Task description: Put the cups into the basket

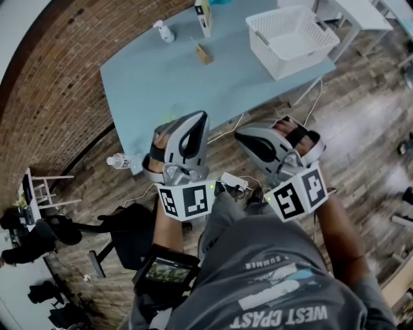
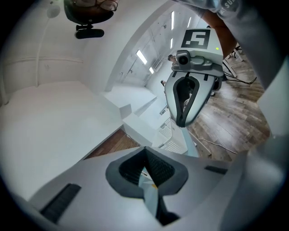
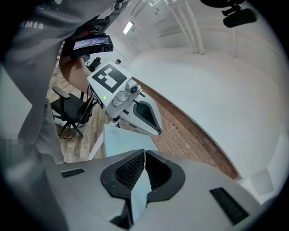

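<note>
1. Light blue table (image 1: 161,84) out front, filling most of the upper half of the head view.
2. Left forearm (image 1: 169,225) and right forearm (image 1: 339,232) bent and pulled in close to the body, holding both grippers up over the wood floor (image 1: 361,129), short of the table's near edge.
3. White basket (image 1: 293,38) sitting on the right end of the table, well apart from both grippers.
4. Left gripper (image 1: 201,119): jaws pressed together tip to tip in its own view, nothing between them, nose aimed at the table.
5. Right gripper (image 1: 241,136): same deal, jaws closed on nothing, just beside the left one.
6. Left gripper view catches the right gripper and the basket's lattice wall past it. Right gripper view gets the left gripper and a table corner instead.
7. Tiny stuff on the table's far side: white bottle-ish thing (image 1: 164,31), upright box (image 1: 203,16), small brown item (image 1: 204,53). Too small to say which, if any, are cups.
</note>
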{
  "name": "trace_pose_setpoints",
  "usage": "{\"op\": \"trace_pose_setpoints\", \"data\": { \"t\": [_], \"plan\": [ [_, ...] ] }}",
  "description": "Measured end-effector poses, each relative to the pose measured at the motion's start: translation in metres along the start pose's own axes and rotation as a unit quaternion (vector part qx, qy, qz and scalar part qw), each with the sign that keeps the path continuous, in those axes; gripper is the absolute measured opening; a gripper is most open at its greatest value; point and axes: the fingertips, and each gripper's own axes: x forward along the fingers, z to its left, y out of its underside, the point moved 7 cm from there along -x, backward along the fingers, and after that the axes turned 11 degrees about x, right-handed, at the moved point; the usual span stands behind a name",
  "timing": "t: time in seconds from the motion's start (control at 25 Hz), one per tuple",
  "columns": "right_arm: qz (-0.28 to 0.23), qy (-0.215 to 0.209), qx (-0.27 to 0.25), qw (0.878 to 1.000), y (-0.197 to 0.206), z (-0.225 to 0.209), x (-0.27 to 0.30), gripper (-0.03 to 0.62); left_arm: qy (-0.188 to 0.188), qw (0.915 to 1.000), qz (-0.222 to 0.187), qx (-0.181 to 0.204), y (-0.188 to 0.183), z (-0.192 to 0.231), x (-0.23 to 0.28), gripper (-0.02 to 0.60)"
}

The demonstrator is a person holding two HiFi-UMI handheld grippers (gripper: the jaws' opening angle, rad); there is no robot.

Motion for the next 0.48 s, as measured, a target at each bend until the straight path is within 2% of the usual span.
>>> {"op": "trace_pose_setpoints", "data": {
  "t": [0.28, 0.48],
  "plan": [
    [-0.012, -0.024, 0.005, 1.000, -0.004, -0.006, 0.038, 0.015, -0.006, 0.9994, 0.033, -0.008, 0.036, 0.013, -0.007, -0.002],
    [-0.010, -0.039, 0.015, 0.999, -0.013, -0.008, 0.083, 0.015, 0.003, 0.9993, 0.034, -0.015, 0.073, 0.025, -0.005, -0.002]
  ]
}}
